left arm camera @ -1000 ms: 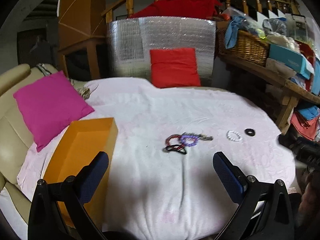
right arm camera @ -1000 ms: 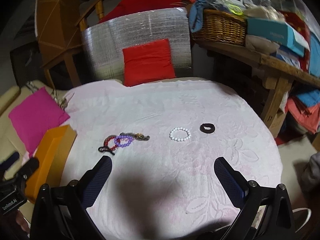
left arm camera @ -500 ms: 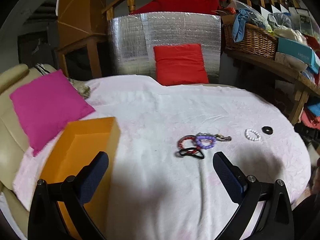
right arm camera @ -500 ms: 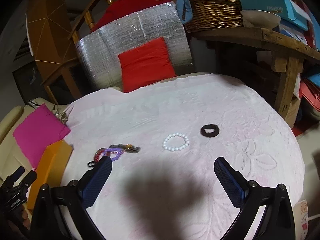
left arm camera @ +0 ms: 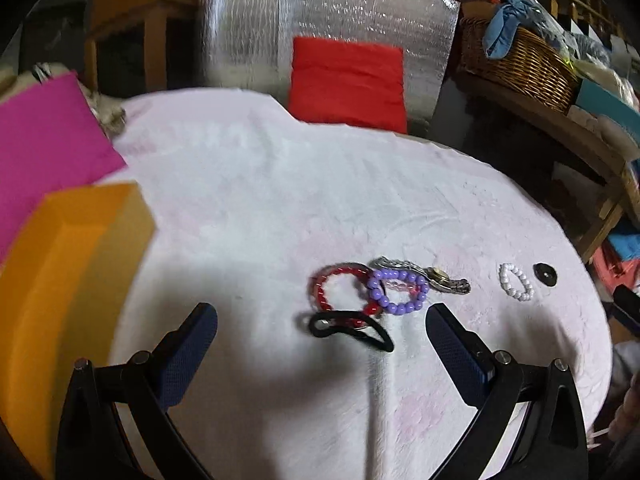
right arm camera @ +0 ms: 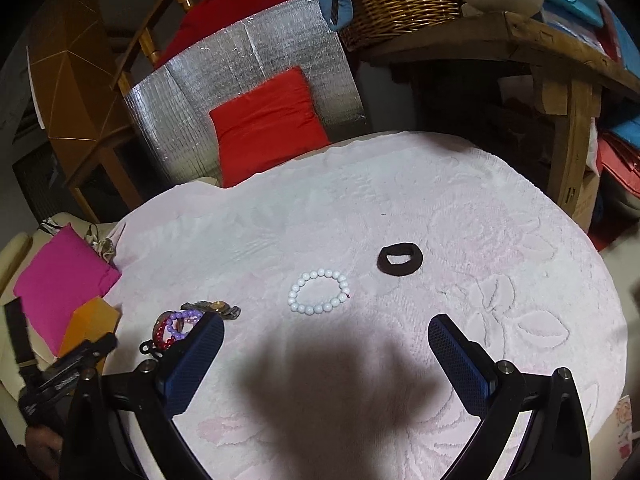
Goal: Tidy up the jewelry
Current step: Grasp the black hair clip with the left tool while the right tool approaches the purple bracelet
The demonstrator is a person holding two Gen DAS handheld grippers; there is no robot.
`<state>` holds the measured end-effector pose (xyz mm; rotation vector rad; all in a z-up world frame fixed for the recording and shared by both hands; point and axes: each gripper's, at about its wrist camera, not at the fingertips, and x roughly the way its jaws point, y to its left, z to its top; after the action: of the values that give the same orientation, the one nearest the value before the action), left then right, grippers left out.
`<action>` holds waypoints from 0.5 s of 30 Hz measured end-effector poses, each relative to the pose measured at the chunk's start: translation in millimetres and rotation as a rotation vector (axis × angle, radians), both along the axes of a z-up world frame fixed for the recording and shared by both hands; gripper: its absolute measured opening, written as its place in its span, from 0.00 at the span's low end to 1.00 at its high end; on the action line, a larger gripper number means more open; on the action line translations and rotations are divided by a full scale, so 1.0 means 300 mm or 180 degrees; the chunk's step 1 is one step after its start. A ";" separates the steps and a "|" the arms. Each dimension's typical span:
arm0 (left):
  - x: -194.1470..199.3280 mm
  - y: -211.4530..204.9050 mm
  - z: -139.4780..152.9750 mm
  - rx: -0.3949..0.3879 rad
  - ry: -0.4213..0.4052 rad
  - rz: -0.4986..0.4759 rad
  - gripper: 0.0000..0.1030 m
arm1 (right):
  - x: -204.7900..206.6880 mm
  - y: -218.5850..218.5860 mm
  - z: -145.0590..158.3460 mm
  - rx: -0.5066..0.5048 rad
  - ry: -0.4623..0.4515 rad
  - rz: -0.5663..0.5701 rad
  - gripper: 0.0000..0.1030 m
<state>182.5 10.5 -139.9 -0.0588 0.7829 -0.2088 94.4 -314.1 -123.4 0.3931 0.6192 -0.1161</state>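
zero pieces looked boxed: bracelet pile (left arm camera: 372,300), white bracelet (right arm camera: 318,292) and black ring (right arm camera: 400,258) lay on the surface. orange box (left arm camera: 80,264) sat left. both tools (left arm camera: 322,334) (right arm camera: 326,346) were spread apart, empty.

Left hand-held gripper (left arm camera: 321,330) jaws wide apart, empty; right hand-held gripper (right arm camera: 325,340) likewise.

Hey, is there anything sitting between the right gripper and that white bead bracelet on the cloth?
Nothing visible. The right gripper is open, and the white bead bracelet lies alone on bare cloth just ahead of it. The black hair tie sits apart, beyond and to the right, and the tangled pile lies off to the left.
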 end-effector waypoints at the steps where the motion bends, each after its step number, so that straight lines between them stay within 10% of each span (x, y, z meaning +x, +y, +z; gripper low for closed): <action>1: 0.009 -0.001 -0.009 -0.0025 0.0027 -0.0003 1.00 | 0.004 -0.004 -0.003 -0.0004 0.0004 -0.0019 1.00; 7: 0.066 -0.034 -0.059 -0.0019 0.0170 -0.0047 0.97 | 0.031 -0.032 -0.014 0.0095 0.0080 -0.0106 1.00; 15: 0.115 -0.035 -0.130 0.0033 0.0504 -0.0104 0.42 | 0.045 -0.019 -0.024 0.0080 0.0141 -0.0106 1.00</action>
<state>217.1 0.1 -178.8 -0.0534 0.9430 -0.2330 107.8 -319.8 -130.7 0.4262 0.6585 -0.1492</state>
